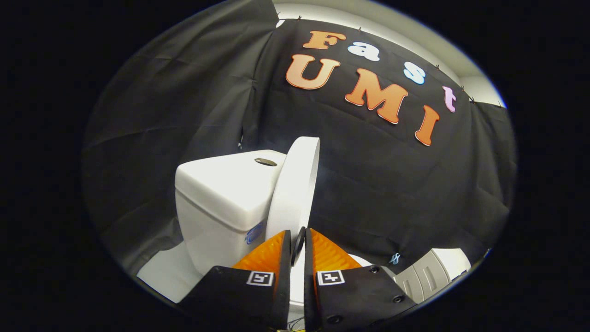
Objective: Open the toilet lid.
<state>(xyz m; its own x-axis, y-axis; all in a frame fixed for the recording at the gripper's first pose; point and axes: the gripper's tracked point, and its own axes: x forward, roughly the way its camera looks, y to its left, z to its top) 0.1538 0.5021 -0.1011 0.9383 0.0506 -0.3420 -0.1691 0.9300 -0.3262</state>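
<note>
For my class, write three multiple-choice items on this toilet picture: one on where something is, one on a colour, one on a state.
1. Where is the flush button?
A. on top of the tank
B. on the lid
C. on the cloth wall

2. What colour is the tank?
A. blue
B. white
C. grey

3. How does the toilet lid stand?
A. flat shut
B. lying on the floor
C. raised on edge

Answers: 1 A, the button sits in the tank's top face. 2 B, the tank's body is white. 3 C, the lid rises beside the tank, its rim between the hand-held gripper fingers.

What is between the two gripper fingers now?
In the gripper view, the raised toilet lid's lower edge sits in the narrow gap of the gripper, beside the tank.
</note>
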